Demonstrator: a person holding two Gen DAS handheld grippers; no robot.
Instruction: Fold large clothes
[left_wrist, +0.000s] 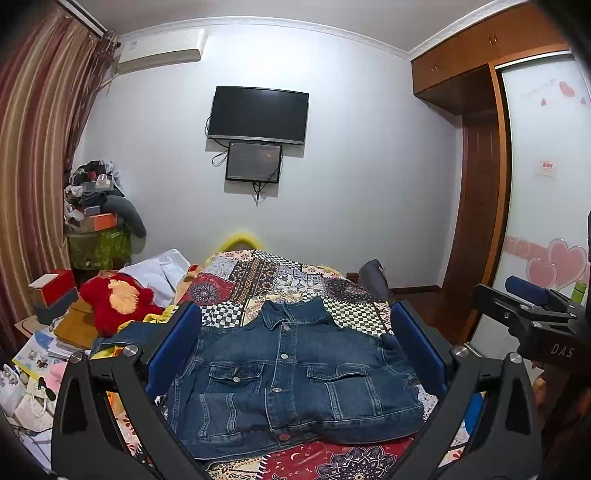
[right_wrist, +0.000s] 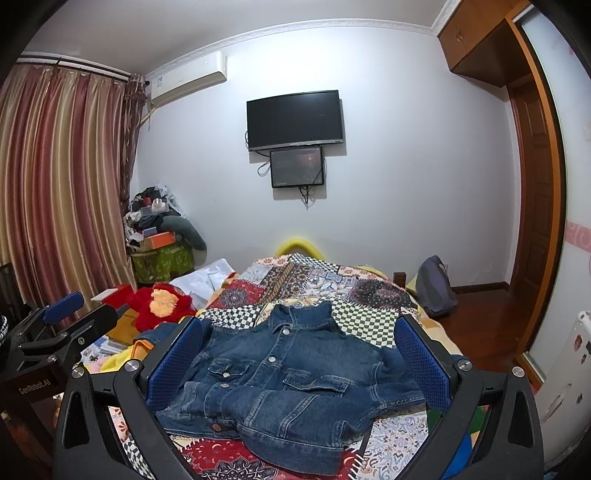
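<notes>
A dark blue denim jacket (left_wrist: 291, 380) lies face up and buttoned on the patchwork bedspread (left_wrist: 273, 277), collar pointing away from me. It also shows in the right wrist view (right_wrist: 291, 373), with its bottom hem rumpled. My left gripper (left_wrist: 295, 354) is open and empty, held above the jacket with its blue pads wide apart. My right gripper (right_wrist: 299, 358) is also open and empty above the jacket. The right gripper shows at the right edge of the left wrist view (left_wrist: 535, 306). The left gripper shows at the left edge of the right wrist view (right_wrist: 62, 325).
A red plush toy (left_wrist: 118, 299) and white cloth (left_wrist: 162, 269) lie at the bed's left side, with boxes and papers (left_wrist: 44, 332) beyond. A grey backpack (right_wrist: 436, 288) stands on the floor at the right. A wardrobe (left_wrist: 546, 184) lines the right wall.
</notes>
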